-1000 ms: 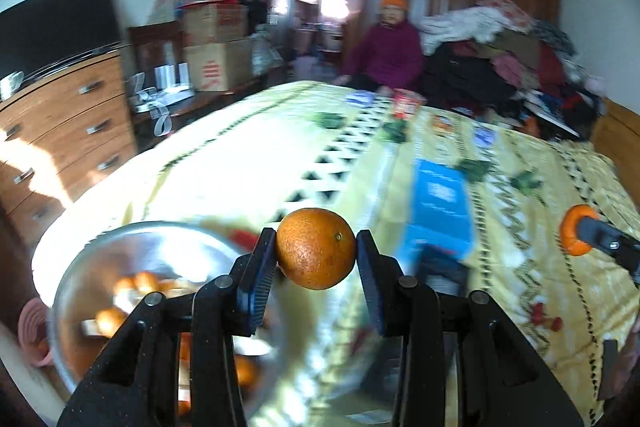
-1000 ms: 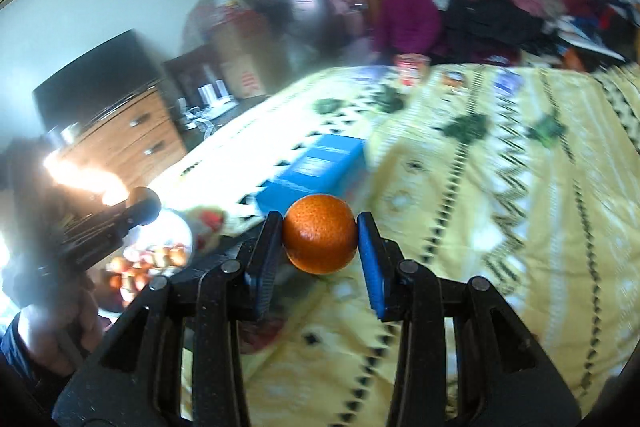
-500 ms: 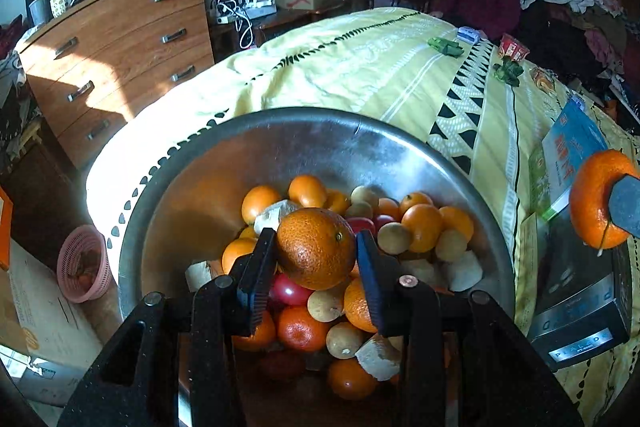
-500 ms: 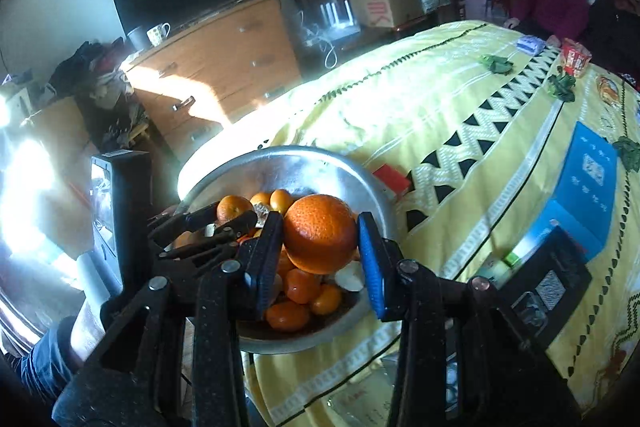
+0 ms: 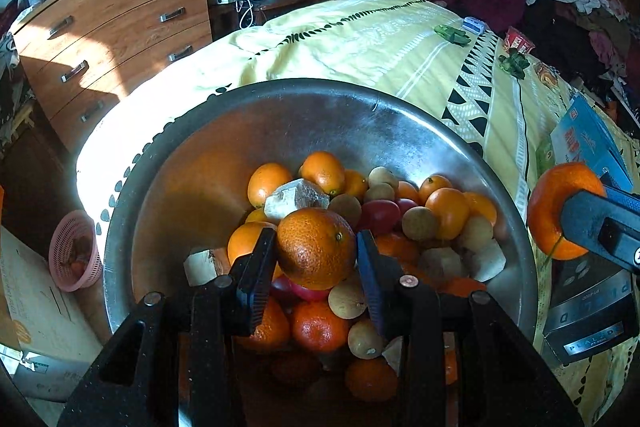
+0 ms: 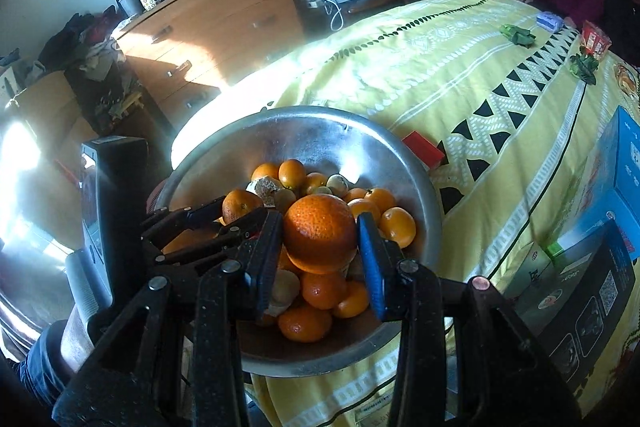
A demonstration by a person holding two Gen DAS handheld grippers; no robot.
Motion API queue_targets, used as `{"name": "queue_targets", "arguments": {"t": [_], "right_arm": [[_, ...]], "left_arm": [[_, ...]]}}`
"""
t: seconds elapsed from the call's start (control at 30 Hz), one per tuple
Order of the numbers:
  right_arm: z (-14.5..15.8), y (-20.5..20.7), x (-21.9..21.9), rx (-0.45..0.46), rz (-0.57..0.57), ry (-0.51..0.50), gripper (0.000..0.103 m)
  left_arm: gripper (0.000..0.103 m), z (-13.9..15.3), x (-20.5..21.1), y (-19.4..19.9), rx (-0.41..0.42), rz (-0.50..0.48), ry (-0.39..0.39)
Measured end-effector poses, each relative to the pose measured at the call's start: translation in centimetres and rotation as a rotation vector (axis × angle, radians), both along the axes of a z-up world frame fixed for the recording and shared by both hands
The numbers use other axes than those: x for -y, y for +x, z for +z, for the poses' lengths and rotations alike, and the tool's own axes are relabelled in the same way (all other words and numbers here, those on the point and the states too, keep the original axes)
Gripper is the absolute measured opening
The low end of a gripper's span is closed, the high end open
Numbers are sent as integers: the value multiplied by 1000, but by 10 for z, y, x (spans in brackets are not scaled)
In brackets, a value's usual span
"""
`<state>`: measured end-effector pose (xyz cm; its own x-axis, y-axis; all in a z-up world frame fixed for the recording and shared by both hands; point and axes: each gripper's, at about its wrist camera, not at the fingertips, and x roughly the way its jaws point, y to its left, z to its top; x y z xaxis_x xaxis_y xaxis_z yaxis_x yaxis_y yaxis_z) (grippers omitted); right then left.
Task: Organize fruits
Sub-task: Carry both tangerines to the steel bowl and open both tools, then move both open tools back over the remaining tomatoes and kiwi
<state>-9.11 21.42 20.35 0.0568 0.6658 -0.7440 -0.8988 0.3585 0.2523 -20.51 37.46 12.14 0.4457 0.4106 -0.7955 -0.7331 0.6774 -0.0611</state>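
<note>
Right hand-held gripper [image 6: 320,241] clamps orange [image 6: 319,233] (over fruit-filled bowl [image 6: 416,179]).

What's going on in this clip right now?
A person holds a gripper in each hand, sorting fruit. The left gripper is shut on an orange low over the metal bowl, which sits on the yellow bedspread already heaped with fruit. The right gripper holds a second orange above the same bowl. Neither orange is released yet.
</note>
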Motion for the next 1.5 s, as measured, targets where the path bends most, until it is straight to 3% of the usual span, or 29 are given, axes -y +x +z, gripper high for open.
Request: {"name": "queue_targets", "arguments": {"t": [0.17, 0.2, 0.23, 0.33, 0.43, 0.63, 0.77, 0.83, 0.93, 1.07, 1.17, 1.27, 1.37, 1.5], "right_arm": [[-5, 2, -7, -24, -8, -17, 40], [-5, 3, -7, -29, -10, -16, 40], [-4, 4, -6, -29, -15, -10, 44], [5, 5, 2, -29, -30, 30, 71], [20, 1, 13, -3, -35, 71, 74], [47, -4, 69, 72, -90, 173, 84], [49, 1, 133, 115, -182, 209, 85], [46, 6, 176, 137, -262, 219, 86], [35, 19, 243, 162, -395, 203, 92], [2, 42, 328, 148, -573, 111, 97], [-31, 55, 382, 120, -682, 30, 97], [-59, 62, 423, 93, -747, -42, 97], [-94, 75, 454, 44, -796, -107, 97], [-127, 95, 478, -14, -842, -136, 97]], "left_arm": [[43, -1, -1, 0, -3, 4, -1], [50, -1, -1, 0, -6, 5, 4], [59, -1, -1, 0, -10, 9, 9], [63, 1, -1, 1, -14, 17, 14], [74, 4, 2, 2, -26, 27, 22], [76, 35, 29, 7, 23, 14, 78], [76, 80, 72, 15, 124, -54, 148], [85, 104, 104, 23, 189, -116, 181], [100, 135, 168, 38, 287, -237, 246], [103, 149, 264, 70, 364, -466, 275], [103, 127, 328, 103, 327, -644, 206], [103, 82, 375, 135, 255, -747, 110], [103, 21, 399, 165, 116, -760, 40], [103, -43, 407, 189, -17, -731, 41]]}}
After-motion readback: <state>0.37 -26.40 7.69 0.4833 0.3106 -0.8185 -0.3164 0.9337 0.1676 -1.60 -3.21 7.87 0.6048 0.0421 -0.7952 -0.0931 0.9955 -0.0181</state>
